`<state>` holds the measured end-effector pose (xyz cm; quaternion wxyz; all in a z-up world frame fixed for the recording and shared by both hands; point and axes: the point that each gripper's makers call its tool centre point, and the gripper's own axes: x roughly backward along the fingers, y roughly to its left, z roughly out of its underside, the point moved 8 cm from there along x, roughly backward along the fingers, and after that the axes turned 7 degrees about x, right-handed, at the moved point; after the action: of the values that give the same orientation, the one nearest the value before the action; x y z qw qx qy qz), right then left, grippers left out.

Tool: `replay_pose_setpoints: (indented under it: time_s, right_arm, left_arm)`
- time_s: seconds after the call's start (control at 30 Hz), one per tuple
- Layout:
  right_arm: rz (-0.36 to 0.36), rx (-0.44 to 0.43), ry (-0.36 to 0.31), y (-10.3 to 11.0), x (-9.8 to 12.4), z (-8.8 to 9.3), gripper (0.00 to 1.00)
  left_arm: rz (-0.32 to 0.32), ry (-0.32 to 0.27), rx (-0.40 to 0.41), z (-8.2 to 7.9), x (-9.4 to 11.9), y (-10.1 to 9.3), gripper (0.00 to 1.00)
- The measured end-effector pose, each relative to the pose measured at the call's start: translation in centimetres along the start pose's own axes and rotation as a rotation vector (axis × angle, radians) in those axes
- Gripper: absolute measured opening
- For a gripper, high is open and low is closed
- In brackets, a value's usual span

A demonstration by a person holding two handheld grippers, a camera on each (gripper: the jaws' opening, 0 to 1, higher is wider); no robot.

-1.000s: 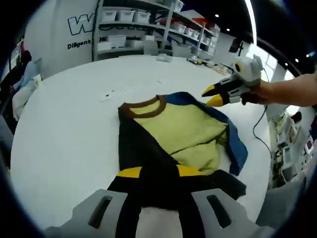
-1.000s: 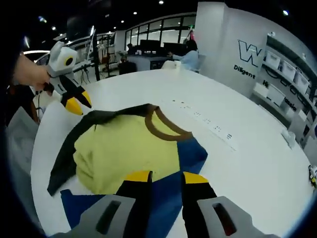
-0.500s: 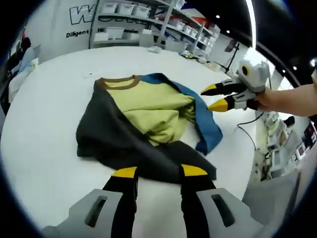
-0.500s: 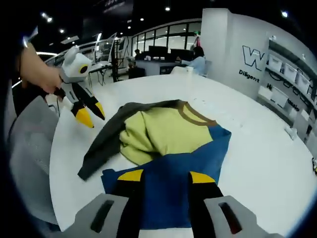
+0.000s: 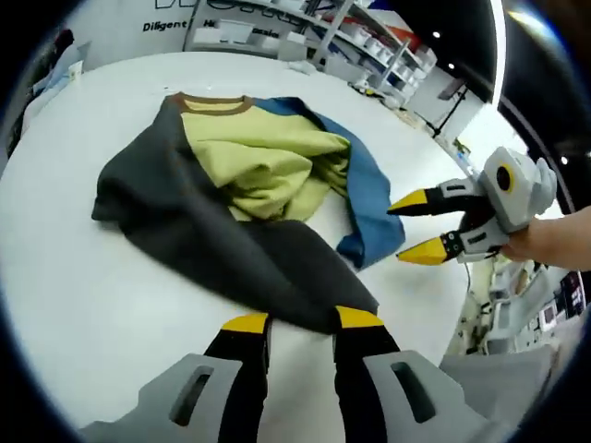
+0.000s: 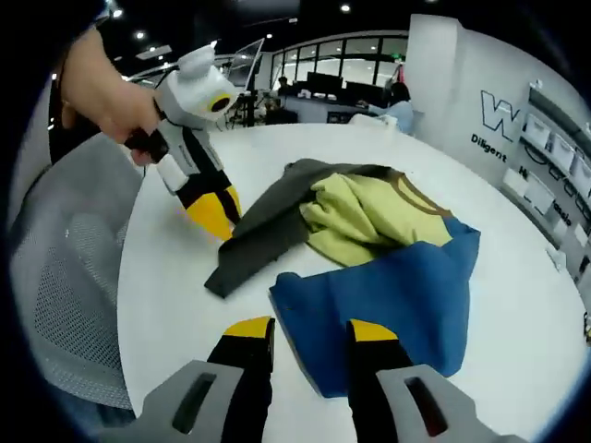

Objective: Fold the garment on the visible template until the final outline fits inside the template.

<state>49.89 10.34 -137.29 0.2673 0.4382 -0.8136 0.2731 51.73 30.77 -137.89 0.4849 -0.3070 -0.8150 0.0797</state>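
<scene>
Garment (image 5: 249,185) lies crumpled mid-frame on white surface (image 5: 83,277): dark grey, yellow-green and blue panels, brown collar. Both tongs (image 5: 302,320) (image 6: 309,329) spread, apparently empty.

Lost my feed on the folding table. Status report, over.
Left gripper open at the dark sleeve's edge, empty. Right gripper open at the blue panel's hem, empty. Shirt bunched, unfolded, on the white table. Template not discernible.
</scene>
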Motion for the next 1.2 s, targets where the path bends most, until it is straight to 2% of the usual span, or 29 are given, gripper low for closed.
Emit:
replay_pose_setpoints:
  time_s: [0.07,0.23,0.33,0.37,0.5,0.63,0.67,0.87,1.07,1.2]
  right_arm:
    - [0.004,0.004,0.013,0.2,-0.4,0.1,0.21]
    - [0.030,0.033,0.032,0.0,-1.2,0.4,0.16]
    - [0.031,0.059,0.050,0.1,-1.5,0.6,0.14]
    - [0.032,0.086,0.058,0.1,-1.5,0.6,0.10]
    - [0.039,0.099,0.062,0.1,-1.5,0.8,0.00]
    - [0.045,0.049,0.030,-0.5,-0.5,0.5,0.00]
    - [0.040,0.015,0.000,-0.7,0.0,0.3,0.00]
    - [0.071,-0.126,-0.111,-2.9,3.2,-0.2,0.00]
    - [0.159,-0.275,-0.175,-6.7,6.6,1.3,0.00]
    - [0.237,-0.374,-0.212,-9.2,8.5,2.5,0.00]
  left_arm:
    - [-0.005,-0.009,-0.003,-0.1,0.0,0.0,0.22]
    - [-0.030,0.002,-0.001,0.3,0.1,0.5,0.00]
    - [-0.025,-0.009,0.000,0.3,0.5,0.7,0.00]
    - [-0.023,-0.013,-0.004,0.3,0.7,0.8,0.00]
    - [-0.019,-0.046,0.010,-0.2,1.9,1.5,0.00]
    - [-0.038,-0.078,0.012,-0.9,3.4,3.4,0.00]
    - [-0.044,-0.090,0.016,-1.1,3.8,3.9,0.00]
    - [-0.130,-0.148,0.015,-2.8,7.1,9.0,0.00]
    - [-0.213,-0.188,0.025,-4.2,9.9,13.7,0.00]
    - [-0.243,-0.195,0.031,-4.7,10.8,15.5,0.00]
